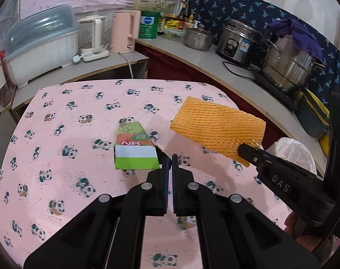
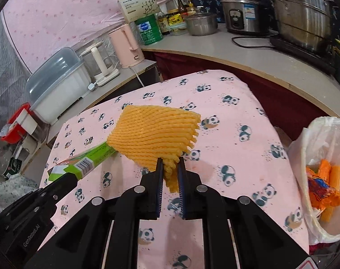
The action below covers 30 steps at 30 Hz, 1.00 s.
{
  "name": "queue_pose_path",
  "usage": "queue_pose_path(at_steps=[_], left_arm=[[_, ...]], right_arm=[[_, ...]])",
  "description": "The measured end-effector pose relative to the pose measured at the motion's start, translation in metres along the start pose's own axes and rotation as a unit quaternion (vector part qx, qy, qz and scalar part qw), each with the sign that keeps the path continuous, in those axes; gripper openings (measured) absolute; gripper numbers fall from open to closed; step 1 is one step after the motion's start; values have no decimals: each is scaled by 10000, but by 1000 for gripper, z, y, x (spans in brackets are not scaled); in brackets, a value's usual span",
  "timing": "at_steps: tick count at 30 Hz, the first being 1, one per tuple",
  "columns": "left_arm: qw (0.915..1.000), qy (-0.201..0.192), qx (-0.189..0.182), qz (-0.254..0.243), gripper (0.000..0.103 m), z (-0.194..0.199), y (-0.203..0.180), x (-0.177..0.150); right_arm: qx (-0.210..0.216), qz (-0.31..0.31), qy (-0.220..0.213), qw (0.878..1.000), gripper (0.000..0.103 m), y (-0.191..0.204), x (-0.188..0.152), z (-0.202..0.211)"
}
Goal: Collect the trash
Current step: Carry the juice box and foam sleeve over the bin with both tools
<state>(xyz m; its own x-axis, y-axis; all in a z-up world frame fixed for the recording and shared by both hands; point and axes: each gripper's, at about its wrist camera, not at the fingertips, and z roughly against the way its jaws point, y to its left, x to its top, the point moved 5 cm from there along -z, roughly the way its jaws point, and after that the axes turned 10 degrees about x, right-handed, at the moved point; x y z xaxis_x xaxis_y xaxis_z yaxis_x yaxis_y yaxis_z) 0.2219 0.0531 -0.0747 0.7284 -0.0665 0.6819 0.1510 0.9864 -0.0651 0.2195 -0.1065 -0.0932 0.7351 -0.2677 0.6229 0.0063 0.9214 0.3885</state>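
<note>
Black linkage arms fill the foreground of both wrist views. Left hand-held gripper [image 1: 170, 160]: jaws pressed together, pinching the near corner flap of a green, red and white flattened cardboard carton [image 1: 134, 148]. In the right wrist view the same carton [image 2: 87, 162] stands out from that gripper's tip, clear of the cloth.

Right hand-held gripper [image 2: 171, 163]: jaws nearly together, pinching the lower edge of an orange-yellow foam mesh fruit sleeve [image 2: 156, 132]. The sleeve hangs in the air above the tabletop, spread like a fan beyond the fingertips; in the left wrist view it [image 1: 217, 126] sits up and to the right of the carton, apart from it.

Tabletop [image 1: 57, 116]: covered with a pink cloth printed with pandas.

White plastic-lined trash bin [image 2: 326, 134]: stands just beside the tabletop's right edge, holding orange wrappers and foam pieces.

Background, on the grey counter: a pink electric kettle [image 1: 125, 31], a green tin [image 1: 149, 23], a steel rice cooker [image 1: 239, 42] and a large steel steamer pot [image 1: 288, 67].
</note>
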Motion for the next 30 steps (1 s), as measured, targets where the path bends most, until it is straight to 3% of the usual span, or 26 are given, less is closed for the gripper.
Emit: queue_pose_path(at_steps=[10, 20, 30], left_arm=[[9956, -217, -513, -749, 1, 34, -119, -6], [9832, -506, -1114, -1353, 1, 76, -225, -5], [9694, -638, -1681, -1672, 1, 100, -290, 5]], right_arm=[[-358, -489, -566, 9966, 12, -80, -5, 89], [-816, -1046, -1060, 9855, 12, -164, -16, 165], [-1180, -1570, -1237, 9727, 12, -228, -37, 198]])
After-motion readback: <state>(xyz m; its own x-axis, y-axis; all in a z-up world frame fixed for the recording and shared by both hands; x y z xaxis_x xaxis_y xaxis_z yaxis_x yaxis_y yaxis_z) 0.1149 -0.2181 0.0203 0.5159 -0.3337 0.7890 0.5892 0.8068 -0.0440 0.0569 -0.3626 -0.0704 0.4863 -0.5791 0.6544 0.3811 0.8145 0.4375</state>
